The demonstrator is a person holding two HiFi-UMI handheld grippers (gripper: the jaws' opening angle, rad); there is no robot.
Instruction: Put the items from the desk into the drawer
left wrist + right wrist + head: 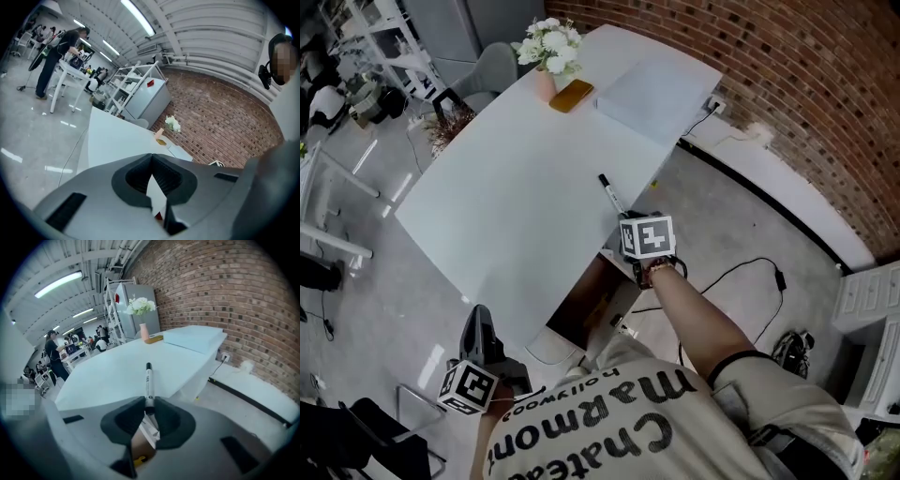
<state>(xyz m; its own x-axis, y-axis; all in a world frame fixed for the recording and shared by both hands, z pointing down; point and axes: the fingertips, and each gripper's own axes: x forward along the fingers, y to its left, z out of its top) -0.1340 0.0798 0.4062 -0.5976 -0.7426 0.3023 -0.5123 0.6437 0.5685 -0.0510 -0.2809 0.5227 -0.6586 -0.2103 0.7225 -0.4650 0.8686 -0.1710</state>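
Down at the left, the left gripper has its jaws pressed together with nothing between them, just off the near corner of the white desk. Flowers stand at the desk's far end. An open drawer shows beneath the desk's edge. Above it, the right gripper is clamped on a black-capped pen, which juts out over the desk's edge.
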